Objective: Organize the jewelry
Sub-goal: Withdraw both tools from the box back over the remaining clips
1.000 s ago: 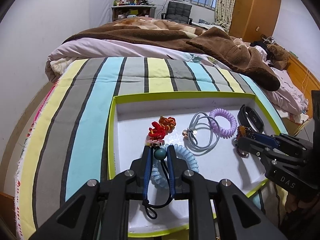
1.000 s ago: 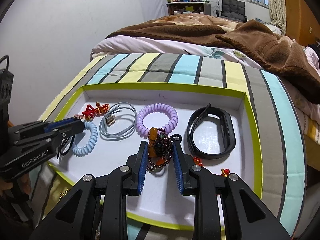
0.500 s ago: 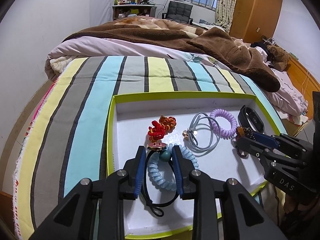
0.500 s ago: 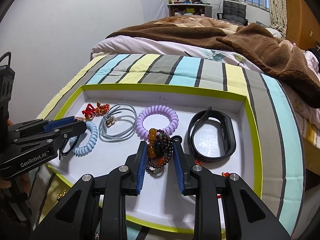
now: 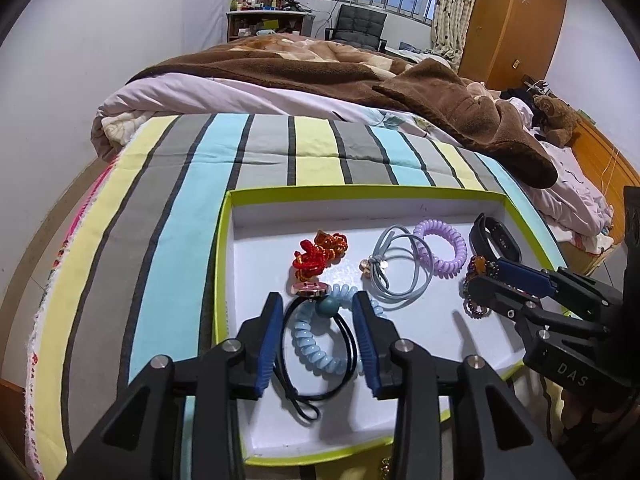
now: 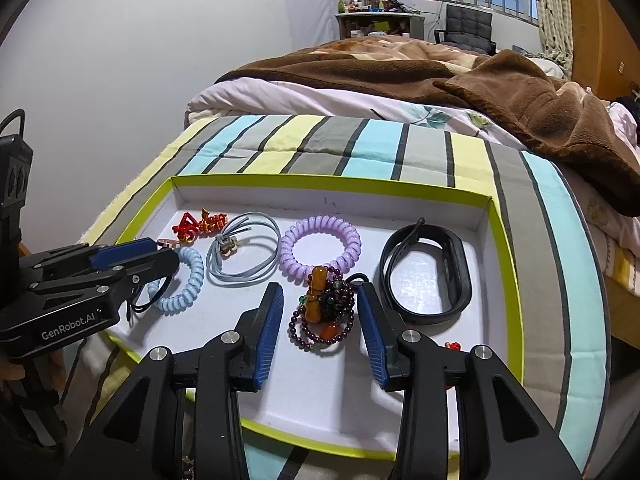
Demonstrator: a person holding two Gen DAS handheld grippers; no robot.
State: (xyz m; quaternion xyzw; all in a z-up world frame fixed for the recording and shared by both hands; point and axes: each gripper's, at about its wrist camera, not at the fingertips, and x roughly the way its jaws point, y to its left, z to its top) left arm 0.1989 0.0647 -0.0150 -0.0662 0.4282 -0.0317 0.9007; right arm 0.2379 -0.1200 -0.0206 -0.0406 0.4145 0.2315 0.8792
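Striped bedspread on bed carries shallow white tray with lime-green rim. Inside tray, left to right: pale blue coil hair tie with black elastic cord and teal bead, grey elastic loop, purple coil hair tie, black wristband. Left gripper fingers opening, straddling blue coil, pads clear. Right gripper fingers opening around dark beaded bracelet with amber piece, not pressing.
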